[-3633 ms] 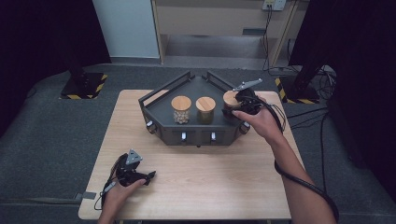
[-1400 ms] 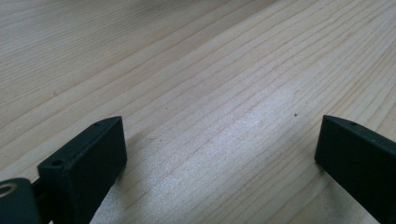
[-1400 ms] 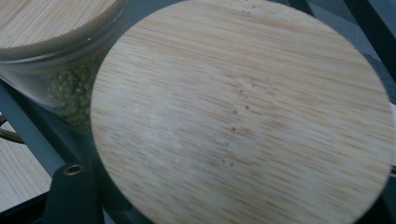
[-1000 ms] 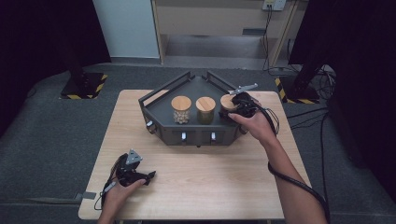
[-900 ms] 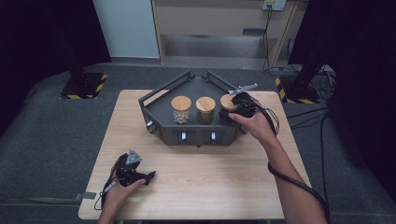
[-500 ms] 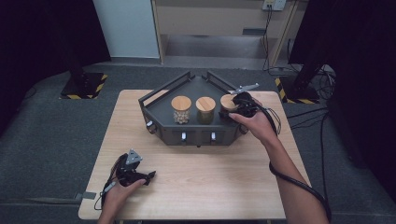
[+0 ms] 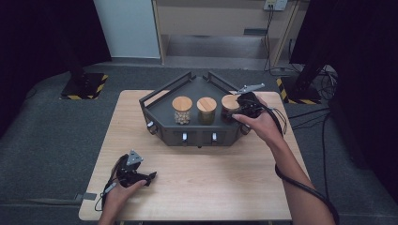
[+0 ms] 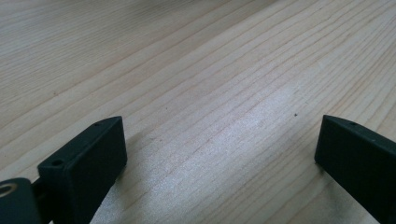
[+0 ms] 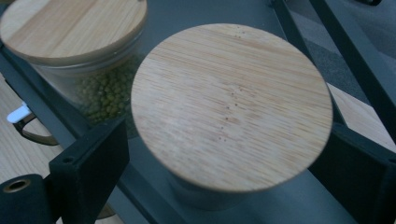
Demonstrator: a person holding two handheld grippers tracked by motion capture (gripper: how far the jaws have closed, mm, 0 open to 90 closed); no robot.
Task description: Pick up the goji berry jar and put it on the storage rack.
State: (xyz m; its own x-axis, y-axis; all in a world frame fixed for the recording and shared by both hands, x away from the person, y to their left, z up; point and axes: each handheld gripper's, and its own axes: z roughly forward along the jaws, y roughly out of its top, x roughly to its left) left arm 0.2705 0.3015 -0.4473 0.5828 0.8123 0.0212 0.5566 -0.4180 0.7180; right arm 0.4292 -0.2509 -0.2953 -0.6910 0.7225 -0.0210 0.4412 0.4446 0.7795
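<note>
Here the right gripper (image 9: 224, 168) sits over the right end of the dark tray (image 7: 162, 110), its jaws just opened and standing either side of the jar (image 9: 231, 105) with the wooden lid, no longer squeezing it. That jar stands rightmost of three in the tray. Near the table's (image 7: 211, 187) front left corner, the left gripper (image 8: 219, 154) rests spread wide on bare wood.

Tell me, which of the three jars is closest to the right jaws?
The right-hand jar in the tray. The right gripper sits at it with its jaws either side of the lid; the middle jar and left jar stand farther away.
</note>
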